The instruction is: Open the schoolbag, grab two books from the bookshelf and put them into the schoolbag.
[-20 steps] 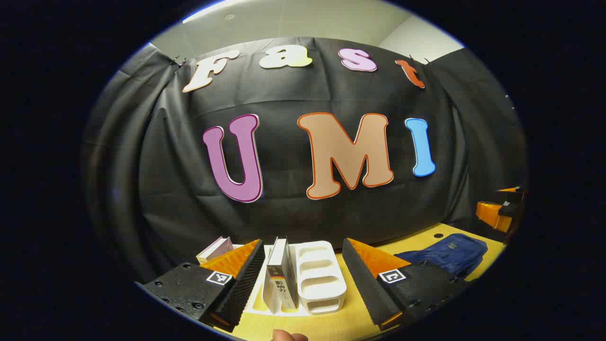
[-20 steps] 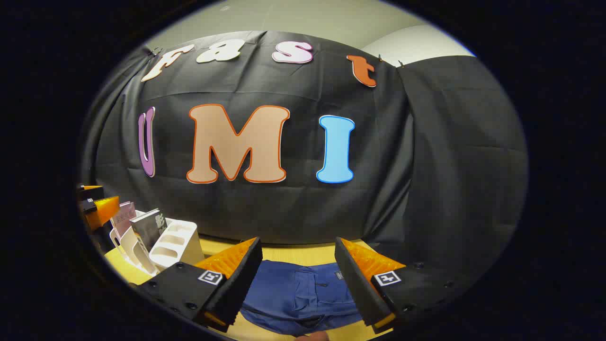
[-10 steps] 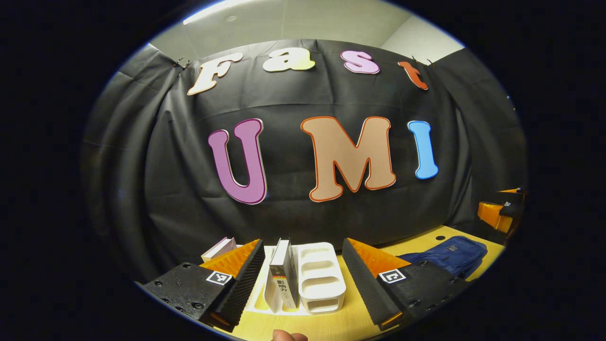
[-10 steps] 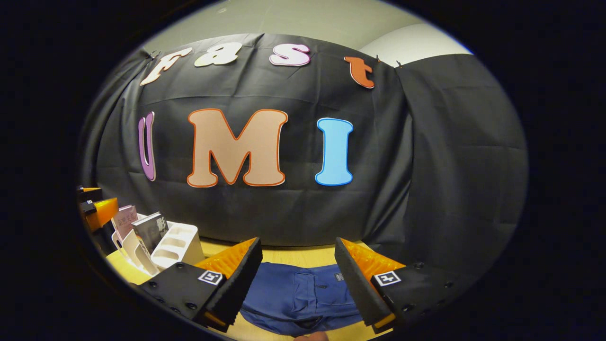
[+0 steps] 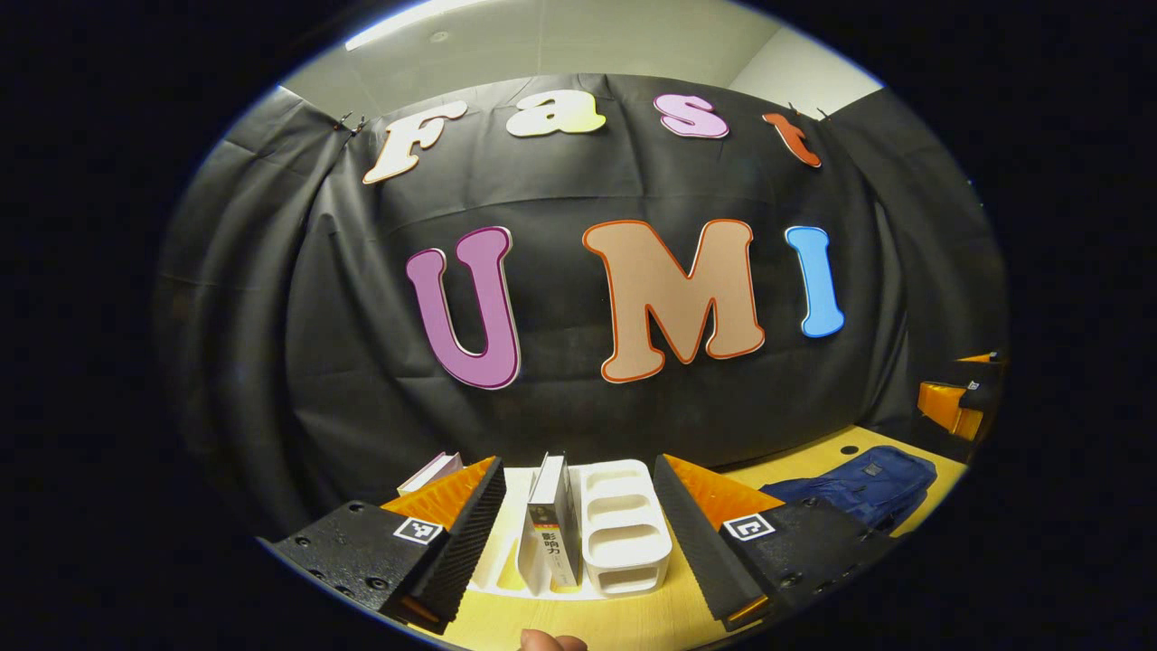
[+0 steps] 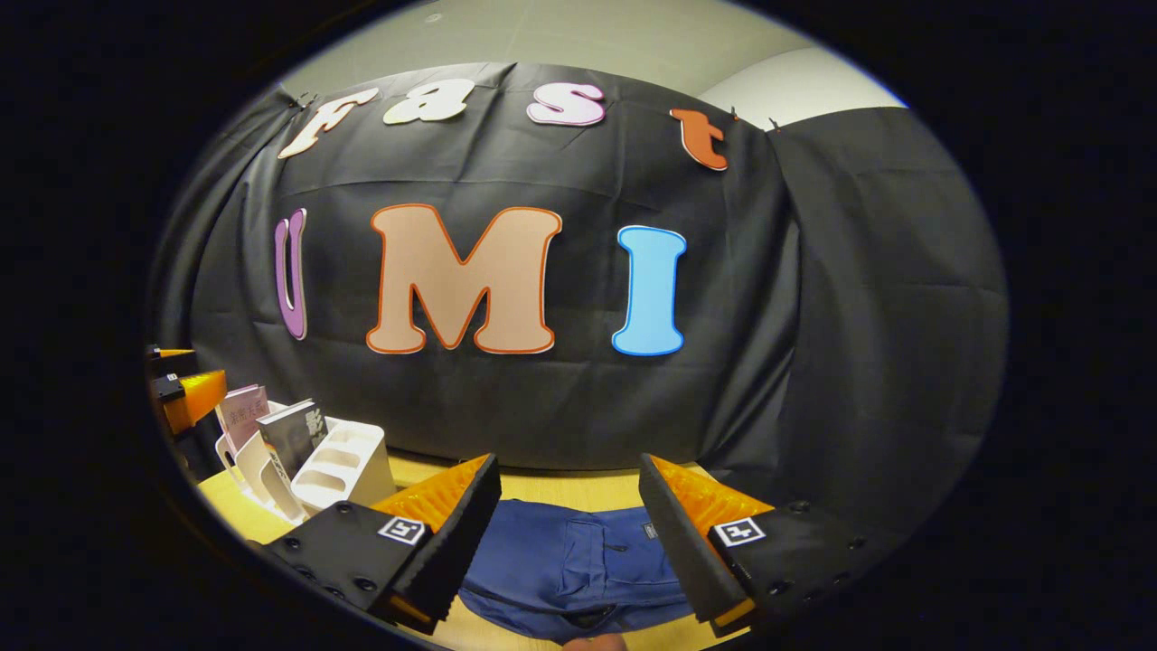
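Right gripper (image 6: 569,542) fingers apart above blue schoolbag (image 6: 578,570); bookshelf (image 6: 334,461) far left holding 2 books (image 6: 271,425).

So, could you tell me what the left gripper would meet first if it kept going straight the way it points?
Most likely the upright grey-and-white book standing in the white plastic book rack; it sits between the open left gripper fingers' line. Depth is unclear, so the rack's front edge might come first.

Yellowish wooden table (image 5: 633,624), white bookshelf (image 5: 624,533) beside, seemingly flat blue schoolbag (image 6: 578,570)
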`<action>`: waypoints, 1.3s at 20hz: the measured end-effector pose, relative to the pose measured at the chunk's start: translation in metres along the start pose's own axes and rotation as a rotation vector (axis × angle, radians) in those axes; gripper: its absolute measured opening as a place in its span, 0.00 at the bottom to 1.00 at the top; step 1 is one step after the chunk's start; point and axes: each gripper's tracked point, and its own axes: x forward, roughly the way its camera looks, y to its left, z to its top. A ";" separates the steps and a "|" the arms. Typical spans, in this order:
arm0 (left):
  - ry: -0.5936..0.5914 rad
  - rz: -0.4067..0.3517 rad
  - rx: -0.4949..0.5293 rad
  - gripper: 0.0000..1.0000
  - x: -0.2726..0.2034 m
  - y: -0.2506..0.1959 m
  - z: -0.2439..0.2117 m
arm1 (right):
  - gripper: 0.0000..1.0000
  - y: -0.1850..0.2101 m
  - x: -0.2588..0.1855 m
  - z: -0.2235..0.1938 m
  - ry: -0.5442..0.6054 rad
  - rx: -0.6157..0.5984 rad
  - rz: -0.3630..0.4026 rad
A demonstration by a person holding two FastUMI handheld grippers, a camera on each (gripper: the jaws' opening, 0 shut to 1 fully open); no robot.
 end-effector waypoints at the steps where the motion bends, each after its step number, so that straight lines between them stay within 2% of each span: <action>1: 0.001 0.003 0.003 0.96 0.000 0.001 0.001 | 0.99 0.002 0.001 0.001 -0.003 -0.014 0.005; 2: 0.001 0.006 0.004 0.96 -0.001 0.003 -0.001 | 0.96 0.004 0.002 0.000 -0.006 -0.039 0.013; 5: 0.012 0.012 0.005 0.96 0.000 0.007 -0.004 | 0.99 0.018 0.008 -0.007 0.001 -0.204 0.087; 6: 0.016 0.015 0.004 0.96 0.001 0.009 -0.005 | 0.93 0.026 0.009 -0.011 0.012 -0.281 0.132; 7: 0.018 0.020 0.003 0.96 0.001 0.011 -0.005 | 0.99 0.034 0.009 -0.019 0.021 -0.365 0.176; 8: 0.021 0.022 0.002 0.96 0.000 0.012 -0.008 | 0.92 0.040 0.006 -0.026 0.019 -0.455 0.215; 9: 0.025 0.024 0.001 1.00 0.000 0.014 -0.009 | 0.90 0.048 0.005 -0.033 0.010 -0.546 0.258; 10: 0.029 0.026 -0.001 0.96 0.000 0.015 -0.011 | 0.96 0.057 0.008 -0.041 0.001 -0.642 0.293; 12: 0.033 0.035 -0.008 0.96 0.001 0.019 -0.011 | 0.87 0.071 0.004 -0.067 0.007 -0.810 0.376; 13: 0.038 0.038 -0.011 0.96 0.001 0.021 -0.012 | 0.97 0.077 0.002 -0.085 0.027 -0.884 0.421; 14: 0.047 0.039 -0.013 0.96 0.002 0.022 -0.015 | 0.97 0.080 0.001 -0.106 0.053 -0.941 0.466; 15: 0.056 0.044 -0.014 0.96 0.001 0.024 -0.017 | 0.86 0.084 -0.002 -0.127 0.082 -0.977 0.516; 16: 0.058 0.050 -0.019 0.96 0.000 0.027 -0.018 | 0.97 0.085 -0.003 -0.146 0.113 -1.004 0.544; 18: 0.061 0.068 -0.024 1.00 -0.001 0.034 -0.018 | 0.98 0.083 0.000 -0.169 0.135 -1.027 0.556; 20: 0.065 0.079 -0.026 1.00 -0.004 0.039 -0.020 | 0.98 0.083 0.011 -0.193 0.162 -1.113 0.560; 21: 0.068 0.084 -0.024 0.96 -0.004 0.041 -0.021 | 0.98 0.080 0.016 -0.206 0.183 -1.168 0.562; 24: 0.074 0.098 -0.021 0.96 -0.007 0.047 -0.022 | 0.98 0.080 0.025 -0.239 0.230 -1.242 0.615; 26: 0.074 0.108 -0.016 0.96 -0.009 0.051 -0.022 | 0.98 0.083 0.032 -0.249 0.220 -1.298 0.629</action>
